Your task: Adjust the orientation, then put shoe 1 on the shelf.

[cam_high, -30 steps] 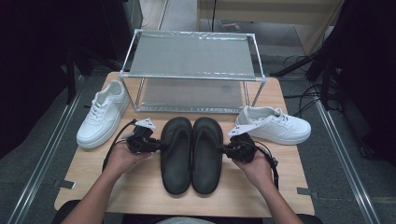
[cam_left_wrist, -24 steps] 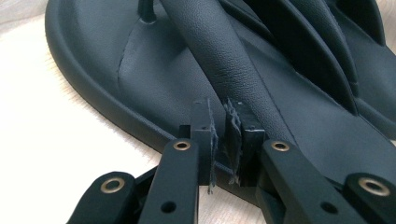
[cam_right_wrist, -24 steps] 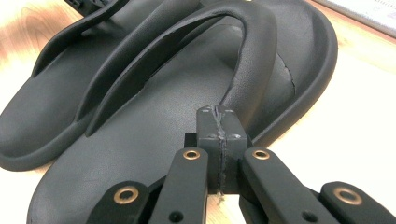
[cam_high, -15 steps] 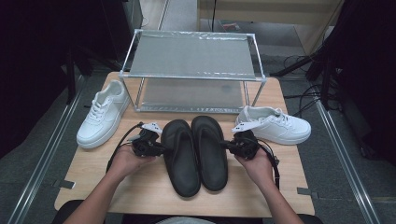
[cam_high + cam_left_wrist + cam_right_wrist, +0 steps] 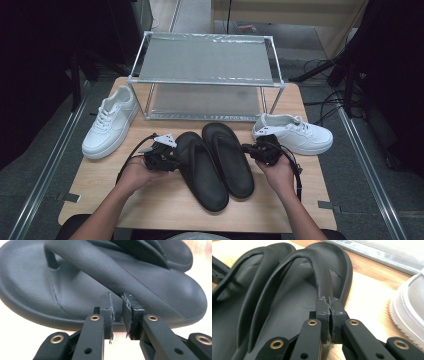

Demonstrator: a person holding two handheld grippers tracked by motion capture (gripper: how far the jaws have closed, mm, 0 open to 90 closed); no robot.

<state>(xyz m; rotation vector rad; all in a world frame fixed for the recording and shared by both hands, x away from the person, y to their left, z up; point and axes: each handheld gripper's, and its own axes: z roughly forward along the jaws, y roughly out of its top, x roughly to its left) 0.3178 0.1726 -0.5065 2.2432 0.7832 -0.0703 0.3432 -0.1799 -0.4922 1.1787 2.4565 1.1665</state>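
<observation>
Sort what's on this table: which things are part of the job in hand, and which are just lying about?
In hand:
left black flip-flop, at the left gripper
right black flip-flop, strap pinched by the right gripper

Lying about:
left white sneaker
right white sneaker
metal shoe rack

Looks like a lab or recording studio, not a home. Small wooden desk [image 5: 165,210] sits alone on grey carpet, w/ metal floor rails [image 5: 42,175] running along both sides. Dark surroundings: black stands and loose cables [image 5: 320,67] on the floor at far right. A metal-framed shoe rack [image 5: 205,82] stands at the desk's far edge, staged like a test setup.
</observation>
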